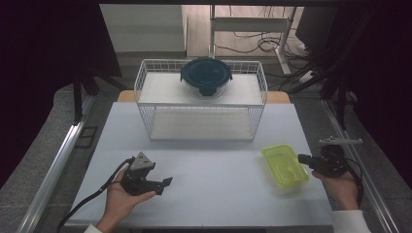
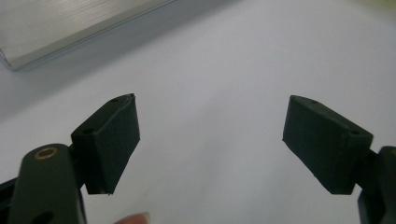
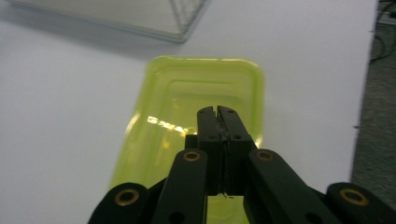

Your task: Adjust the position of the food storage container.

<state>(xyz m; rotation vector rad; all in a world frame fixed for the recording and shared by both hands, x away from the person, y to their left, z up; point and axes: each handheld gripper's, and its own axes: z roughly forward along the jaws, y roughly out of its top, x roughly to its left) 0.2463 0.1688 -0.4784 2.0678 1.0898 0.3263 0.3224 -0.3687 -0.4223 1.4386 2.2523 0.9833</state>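
Note:
A clear yellow-green rectangular container (image 1: 284,165) lies open on the white table at the right. My right gripper (image 1: 303,158) comes in from its right side, held by a hand. In the right gripper view the right gripper (image 3: 217,112) has its jaws pressed together just over the near end of the container (image 3: 196,88); I cannot tell whether they pinch its rim. My left gripper (image 1: 165,184) rests in a hand at the lower left and points right. Its pads (image 2: 112,140) stand wide apart over bare table with nothing between them.
A white wire rack (image 1: 201,99) with two levels stands at the back middle of the table. On its top level sits a round glass bowl with a dark blue clip lid (image 1: 206,75). The rack's corner (image 3: 182,23) lies just beyond the container.

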